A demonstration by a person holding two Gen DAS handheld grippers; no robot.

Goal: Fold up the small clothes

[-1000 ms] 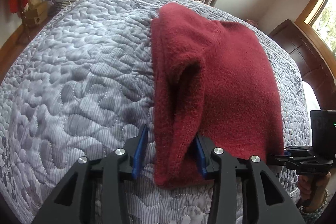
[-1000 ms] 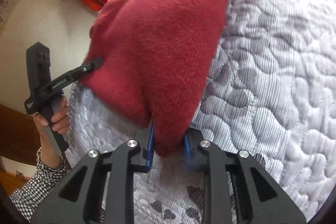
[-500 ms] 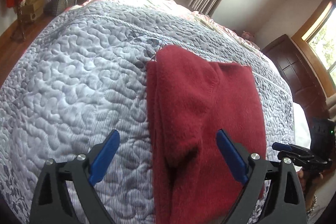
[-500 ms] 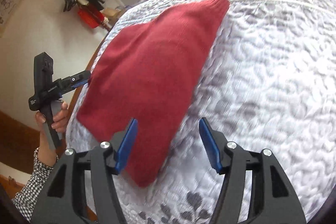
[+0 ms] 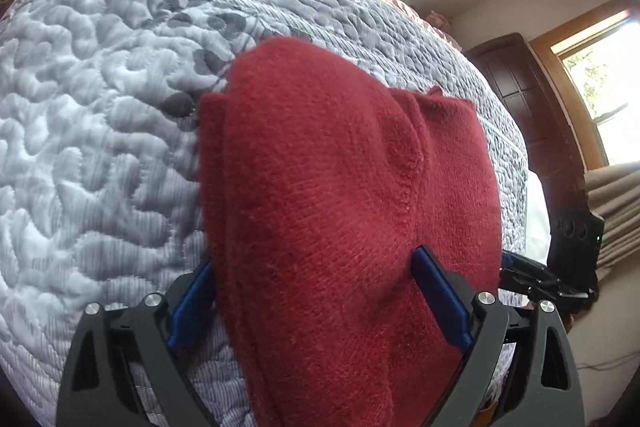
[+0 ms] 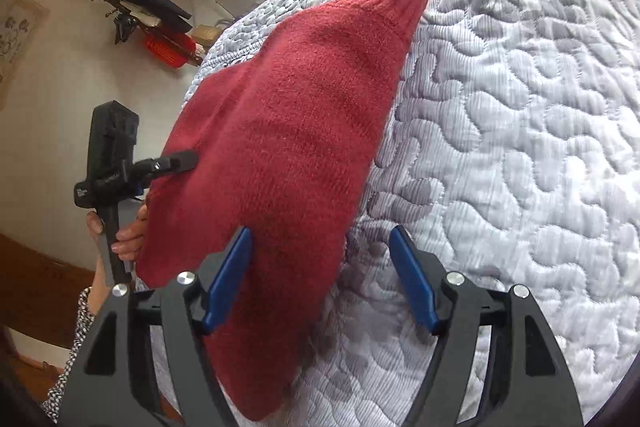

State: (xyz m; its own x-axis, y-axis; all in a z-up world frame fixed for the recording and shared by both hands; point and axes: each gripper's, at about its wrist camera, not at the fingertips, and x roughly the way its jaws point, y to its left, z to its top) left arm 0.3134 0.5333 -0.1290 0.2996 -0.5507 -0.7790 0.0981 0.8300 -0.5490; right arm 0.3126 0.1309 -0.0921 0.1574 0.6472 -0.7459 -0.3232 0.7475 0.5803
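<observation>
A folded dark red knit sweater [image 5: 320, 167] lies on the grey quilted bed [image 5: 100, 147]. My left gripper [image 5: 314, 301] is open, and its blue pads straddle the sweater's near edge, with the thick fold between them. In the right wrist view the sweater [image 6: 304, 115] runs away with its ribbed cuff at the far end. My right gripper [image 6: 320, 281] is open over the near corner; the cloth lies against the left pad and partly in the gap. The left gripper [image 6: 176, 163] shows at the sweater's left edge, and the right gripper [image 5: 540, 279] at its right edge.
The quilt [image 6: 520, 147] spreads wide to the right of the sweater. A dark wooden headboard [image 5: 532, 115] and a window [image 5: 600, 67] stand beyond the bed. A coat rack [image 6: 148, 15] hangs on the wall. A person's hand [image 6: 124, 235] holds the left gripper.
One second ago both grippers were shut on the sweater; they let go and pulled back. Now both have come in close again, open, with the sweater's near edge between the pads.
</observation>
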